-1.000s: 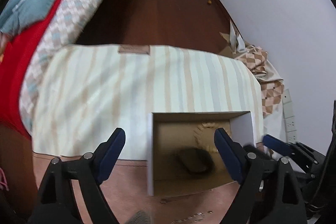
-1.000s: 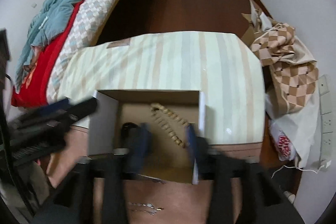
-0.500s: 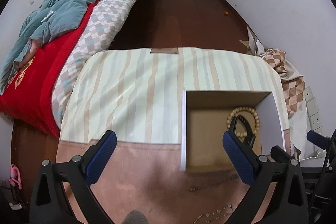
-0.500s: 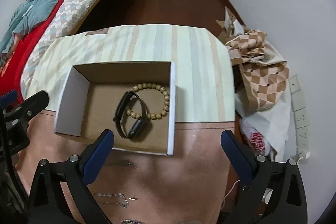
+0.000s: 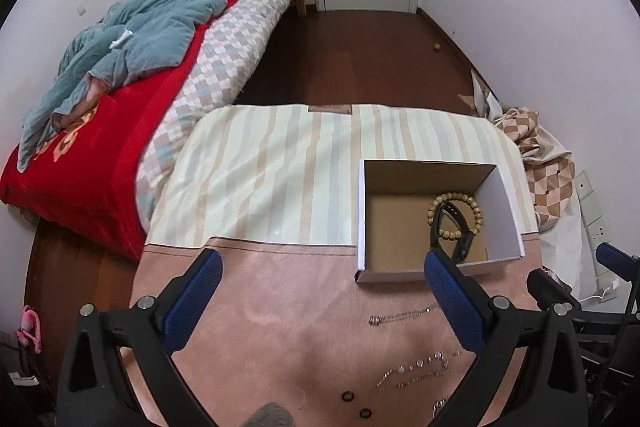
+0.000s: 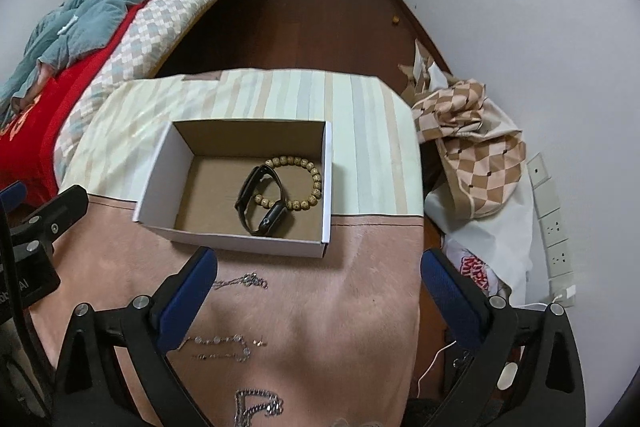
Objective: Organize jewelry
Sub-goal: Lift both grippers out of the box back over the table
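Now both tools hang wide open and empty: the left tool (image 5: 322,291) and the right tool (image 6: 318,285), each backed off from the cardboard box (image 6: 160,183) they were reaching into a second ago. That suggests a finished drop. Nearest, loose chains (image 6: 218,343) and small rings (image 5: 347,395) lie on the pink worktop (image 6: 340,307), not yet sorted. Farther, at twelve o'clock, the box holds a black wristband (image 6: 260,201) overlapping a beaded bracelet (image 6: 304,167). Beyond, striped cloth (image 5: 280,163) offers open room; the worktop's edge drops away at three o'clock.
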### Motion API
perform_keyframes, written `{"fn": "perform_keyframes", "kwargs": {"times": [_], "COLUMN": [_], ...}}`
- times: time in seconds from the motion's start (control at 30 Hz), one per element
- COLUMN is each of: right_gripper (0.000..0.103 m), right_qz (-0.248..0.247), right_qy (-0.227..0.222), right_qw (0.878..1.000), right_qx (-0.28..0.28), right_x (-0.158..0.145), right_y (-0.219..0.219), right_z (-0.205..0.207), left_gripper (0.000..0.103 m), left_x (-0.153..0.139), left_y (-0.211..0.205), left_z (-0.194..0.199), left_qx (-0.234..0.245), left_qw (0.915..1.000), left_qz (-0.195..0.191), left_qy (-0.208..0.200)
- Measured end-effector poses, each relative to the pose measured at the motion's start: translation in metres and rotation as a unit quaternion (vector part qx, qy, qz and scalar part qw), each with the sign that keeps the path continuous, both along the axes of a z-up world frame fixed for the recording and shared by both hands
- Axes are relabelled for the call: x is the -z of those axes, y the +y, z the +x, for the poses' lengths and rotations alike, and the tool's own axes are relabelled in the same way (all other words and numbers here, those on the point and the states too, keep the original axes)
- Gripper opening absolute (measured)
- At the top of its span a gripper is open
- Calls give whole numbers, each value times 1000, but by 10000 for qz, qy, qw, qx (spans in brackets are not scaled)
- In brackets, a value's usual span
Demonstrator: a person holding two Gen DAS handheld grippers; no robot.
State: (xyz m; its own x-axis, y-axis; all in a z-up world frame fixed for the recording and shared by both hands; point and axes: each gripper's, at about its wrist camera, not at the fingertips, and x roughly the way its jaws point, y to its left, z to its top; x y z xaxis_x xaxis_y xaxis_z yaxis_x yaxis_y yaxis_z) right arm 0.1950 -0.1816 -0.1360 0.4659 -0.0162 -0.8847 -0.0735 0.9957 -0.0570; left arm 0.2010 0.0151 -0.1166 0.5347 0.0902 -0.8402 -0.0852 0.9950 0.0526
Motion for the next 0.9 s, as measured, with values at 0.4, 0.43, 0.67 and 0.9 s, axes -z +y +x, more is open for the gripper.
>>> {"fn": "perform_keyframes", "kwargs": {"times": [0.4,0.43,0.67,0.9], "right_gripper": [103,103,103,103], "right_qz": [33,48,319,643], "right_qy": [-639,-698,-661,559], "right_qw": [9979,9975,9973,9958], "right_qx": [104,106,97,322], "right_x": [-63,-69,-83,11], "right_y": [-2,-2,-8,-20], "right_z": [-58,-63,-92,-115], "left_gripper": [103,103,103,103], "left_x": [-45,-48,-60,13], "left_y": [-2,-2,5,16], "left_z": [-61,-64,-88,-107], "left_qx": [128,133,14,-278], "left_qw": [9993,9992,9990,9989], "left_qz": [-26,-42,-61,3], "left_qy": [-361,-372,-433,387]}}
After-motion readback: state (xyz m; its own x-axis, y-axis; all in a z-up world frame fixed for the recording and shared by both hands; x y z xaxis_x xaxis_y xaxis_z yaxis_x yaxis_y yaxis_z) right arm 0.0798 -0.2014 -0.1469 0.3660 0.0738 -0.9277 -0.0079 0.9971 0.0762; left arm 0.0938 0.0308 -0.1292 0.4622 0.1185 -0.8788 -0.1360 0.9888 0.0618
